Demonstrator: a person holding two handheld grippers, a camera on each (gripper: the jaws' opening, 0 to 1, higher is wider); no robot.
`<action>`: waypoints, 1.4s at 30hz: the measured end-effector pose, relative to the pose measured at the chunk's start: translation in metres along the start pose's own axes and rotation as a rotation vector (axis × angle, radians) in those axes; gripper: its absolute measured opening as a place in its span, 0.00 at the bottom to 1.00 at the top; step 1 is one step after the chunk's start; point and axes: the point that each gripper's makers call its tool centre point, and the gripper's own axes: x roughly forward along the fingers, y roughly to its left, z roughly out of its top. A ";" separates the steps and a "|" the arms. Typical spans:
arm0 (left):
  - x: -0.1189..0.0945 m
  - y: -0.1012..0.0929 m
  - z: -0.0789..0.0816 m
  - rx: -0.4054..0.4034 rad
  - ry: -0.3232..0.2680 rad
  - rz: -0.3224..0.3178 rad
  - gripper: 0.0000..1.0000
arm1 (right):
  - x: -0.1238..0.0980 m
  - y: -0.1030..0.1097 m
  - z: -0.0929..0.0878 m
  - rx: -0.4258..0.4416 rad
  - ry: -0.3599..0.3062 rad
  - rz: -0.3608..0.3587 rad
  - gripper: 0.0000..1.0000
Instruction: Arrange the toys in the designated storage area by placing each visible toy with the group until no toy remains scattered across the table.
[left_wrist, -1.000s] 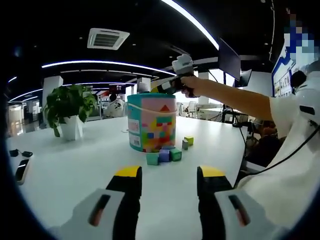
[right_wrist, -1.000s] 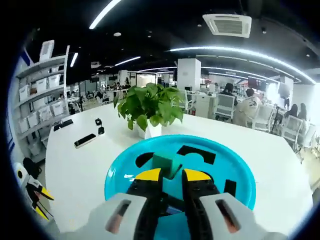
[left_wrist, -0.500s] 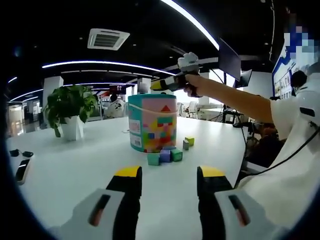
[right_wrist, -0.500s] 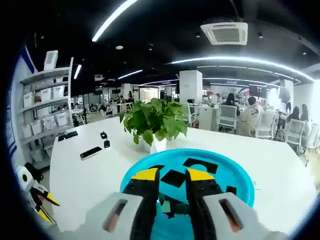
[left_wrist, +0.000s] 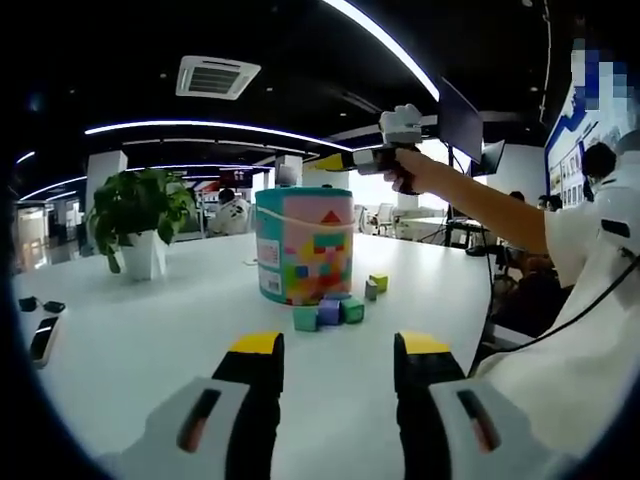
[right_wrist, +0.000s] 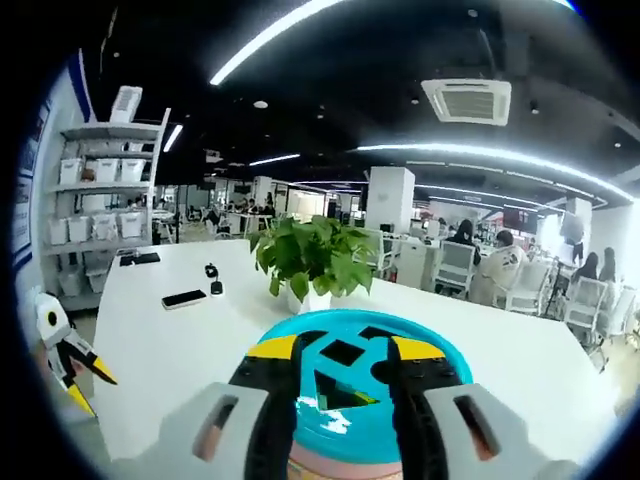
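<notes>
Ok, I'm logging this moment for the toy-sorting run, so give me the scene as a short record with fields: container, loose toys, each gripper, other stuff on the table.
container: colourful cylindrical toy bucket with teal shape-sorter lid, upright on the white table
loose toys: teal, purple and green blocks at the bucket's base; grey and yellow-green blocks a little behind
left gripper: open, empty, low over the table, short of the blocks
right gripper: open, empty, above the lid
other: potted plant, dark phone

Right claw (right_wrist: 343, 352) open above blue lid (right_wrist: 440, 375); slots apparently empty.
</notes>
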 end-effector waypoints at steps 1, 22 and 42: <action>0.000 0.000 0.000 0.001 0.002 -0.001 0.45 | -0.003 0.002 0.000 -0.011 -0.001 0.005 0.35; 0.001 -0.001 0.001 0.009 0.004 -0.001 0.45 | -0.048 -0.007 -0.005 0.038 -0.088 -0.006 0.37; 0.000 -0.002 0.005 0.006 -0.015 0.000 0.45 | -0.088 0.012 -0.040 0.015 -0.109 0.071 0.34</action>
